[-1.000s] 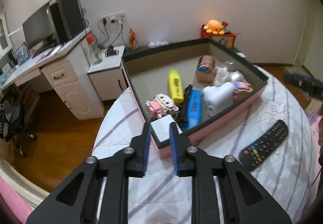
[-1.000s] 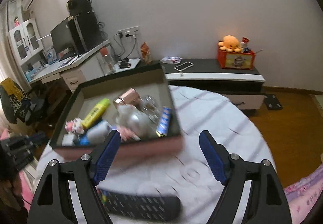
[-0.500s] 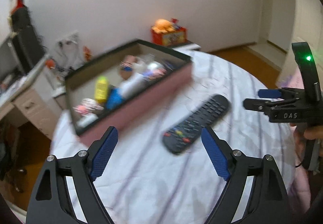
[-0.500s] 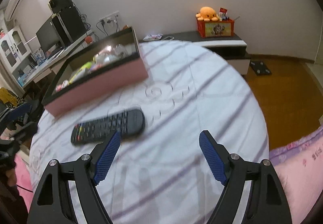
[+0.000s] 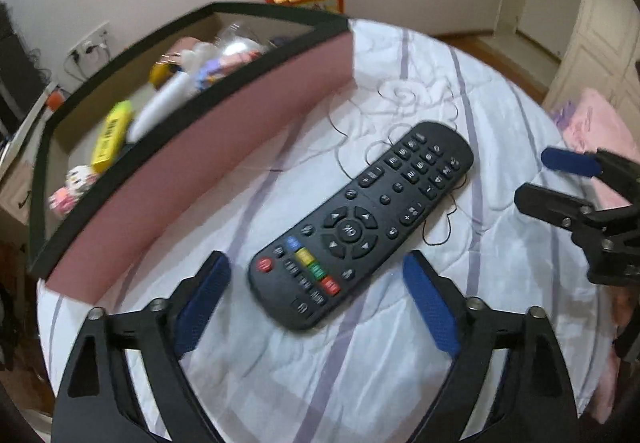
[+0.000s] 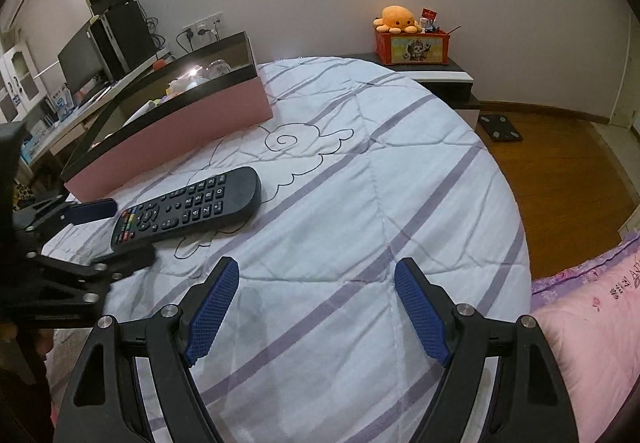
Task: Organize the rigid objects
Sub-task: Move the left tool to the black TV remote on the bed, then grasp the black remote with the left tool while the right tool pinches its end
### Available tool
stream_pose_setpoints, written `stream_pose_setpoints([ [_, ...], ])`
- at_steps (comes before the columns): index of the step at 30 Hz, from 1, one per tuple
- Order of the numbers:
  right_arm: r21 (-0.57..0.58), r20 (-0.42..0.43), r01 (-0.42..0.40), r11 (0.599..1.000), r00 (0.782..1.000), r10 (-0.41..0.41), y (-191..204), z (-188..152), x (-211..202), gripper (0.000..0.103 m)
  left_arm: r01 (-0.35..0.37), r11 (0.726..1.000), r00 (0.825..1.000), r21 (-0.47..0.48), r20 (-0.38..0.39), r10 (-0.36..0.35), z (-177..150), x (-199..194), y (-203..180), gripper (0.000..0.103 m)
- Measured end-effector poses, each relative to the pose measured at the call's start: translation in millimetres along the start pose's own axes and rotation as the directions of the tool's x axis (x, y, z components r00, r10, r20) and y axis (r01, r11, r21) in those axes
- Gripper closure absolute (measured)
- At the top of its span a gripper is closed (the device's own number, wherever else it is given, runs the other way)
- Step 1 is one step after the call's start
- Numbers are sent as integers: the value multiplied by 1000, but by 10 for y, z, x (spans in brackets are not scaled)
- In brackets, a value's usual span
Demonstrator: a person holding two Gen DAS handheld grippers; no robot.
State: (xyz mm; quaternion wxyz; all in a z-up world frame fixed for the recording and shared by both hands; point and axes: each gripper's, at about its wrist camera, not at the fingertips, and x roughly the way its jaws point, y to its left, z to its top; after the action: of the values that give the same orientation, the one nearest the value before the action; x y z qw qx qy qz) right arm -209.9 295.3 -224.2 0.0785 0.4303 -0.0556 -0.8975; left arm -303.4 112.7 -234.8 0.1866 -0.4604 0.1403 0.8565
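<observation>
Fingers [image 5: 430,307] of my left gripper [image 5: 316,303] are opening, straddling the near end of the remote [image 5: 360,223] on the bed [image 6: 380,203] beside the pink box [image 5: 200,147], pads not touching; my right gripper [image 6: 316,315] hangs spread over bare quilt. I judge this the reach for the remote; next I must lower and close across its width; the box's contents are blurred, partly hidden by its wall.

box contents [image 5: 168,99] blurred, items unclear | right gripper [image 5: 576,183] cut off by frame edge
</observation>
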Motion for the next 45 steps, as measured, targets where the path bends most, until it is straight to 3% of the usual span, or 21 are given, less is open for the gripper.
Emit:
stream_pose_setpoints([
  [2, 0, -1, -2, 1000, 1000, 2, 9, -7, 6, 21, 15, 1000, 1000, -1, 11, -15, 4, 23, -21, 8],
  [4, 3, -2, -2, 1000, 1000, 2, 11, -1, 23, 21, 62, 998, 998, -21, 14, -62, -14, 13, -8, 20],
  [8, 9, -2, 4, 1000, 1000, -4, 29, -2, 36, 21, 72, 997, 997, -15, 14, -72, -54, -54, 7, 36],
  [12, 72, 1, -72, 995, 997, 72, 52, 6, 25, 21, 67, 998, 998, 1, 14, -67, -124, -100, -64, 43],
  [15, 149, 4, -170, 974, 985, 171, 73, 25, 52, 21, 73, 997, 997, -10, 18, -72, -125, -100, -51, 45],
  [18, 202, 17, -203, 958, 979, 204, 131, 61, 109, 21, 68, 998, 997, -11, 22, -68, -132, -102, -67, 46],
  [23, 247, 21, -202, 948, 979, 203, 221, 153, 207, 21, 53, 998, 998, -28, 42, -51, -155, -115, -77, 45],
  [30, 232, -12, -198, 952, 978, 207, 343, 283, 373, 22, 7, 1000, 997, 17, 73, -8, -181, -140, -115, 37],
  [31, 229, -15, -201, 952, 978, 210, 349, 296, 394, 24, 13, 1000, 997, 26, 74, -15, -182, -125, -115, 34],
  [33, 223, -25, -208, 952, 975, 219, 358, 319, 447, 44, 12, 1000, 997, 20, 79, -14, -180, -107, -102, 30],
  [34, 224, -28, -207, 952, 975, 219, 355, 319, 461, 48, 16, 1000, 997, 14, 81, -17, -179, -104, -88, 29],
  [35, 220, -25, -203, 954, 977, 213, 347, 322, 456, 62, 27, 1000, 996, 6, 82, -27, -177, -102, -68, 29],
  [36, 216, -25, -205, 955, 976, 215, 339, 323, 458, 70, 33, 999, 996, 0, 81, -33, -176, -97, -52, 28],
  [38, 229, -17, -251, 940, 965, 262, 298, 310, 463, 73, 37, 999, 996, 2, 86, -37, -176, -96, -53, 28],
  [45, 182, 7, -268, 946, 962, 271, 398, 274, 360, 77, 44, 999, 994, 19, 96, -46, -174, -89, -86, 29],
])
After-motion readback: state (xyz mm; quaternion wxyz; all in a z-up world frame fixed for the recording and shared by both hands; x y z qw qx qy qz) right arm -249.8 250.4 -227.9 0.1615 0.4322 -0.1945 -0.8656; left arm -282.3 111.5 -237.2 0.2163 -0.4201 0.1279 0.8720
